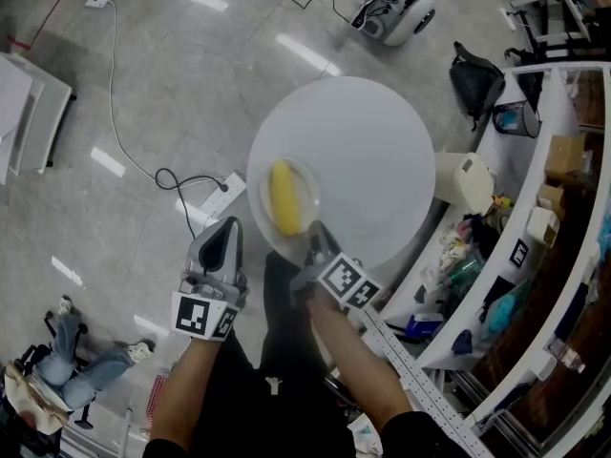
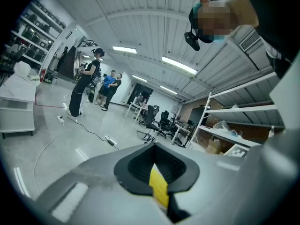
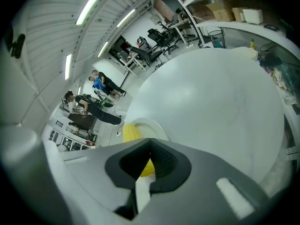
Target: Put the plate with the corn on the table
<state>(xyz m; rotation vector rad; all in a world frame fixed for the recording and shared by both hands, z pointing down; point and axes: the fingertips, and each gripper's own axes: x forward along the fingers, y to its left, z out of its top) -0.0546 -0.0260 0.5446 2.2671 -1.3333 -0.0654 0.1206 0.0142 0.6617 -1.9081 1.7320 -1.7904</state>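
The round white table [image 1: 382, 151] filled the middle of the head view, bare except at its near-left edge. There sat the plate [image 1: 311, 191], a small shallow white dish with a raised rim, lying inside the table's outline. Whether it rested on the top or was held just above it, I could not tell.

The right gripper [image 1: 314, 233] came in from the near side, angled downward. Its jaws were clamped on the plate's near rim, and in the right gripper view a thin white strip of rim showed pinched between the dark pads. So the plate lay directly on the far side of this claw, with the open tabletop beyond it and to the right. I judged that any shift further onto the table would run away from the person along the claw's own line.

The left gripper [image 1: 229, 225] hung to the left of the table, over the floor [image 1: 172, 84]. Its jaws were closed on nothing, and it stood apart from the plate. The right hand was plainly the nearer one and the only one engaged.

The corn [image 1: 284, 198] lay on the left part of the plate, a single yellow cob, smooth and bright. Its long axis ran near to far, roughly in line with the right claw, and its near end lay just beyond the gripped rim. Being round and loose, it would probably roll sideways if the plate tipped.
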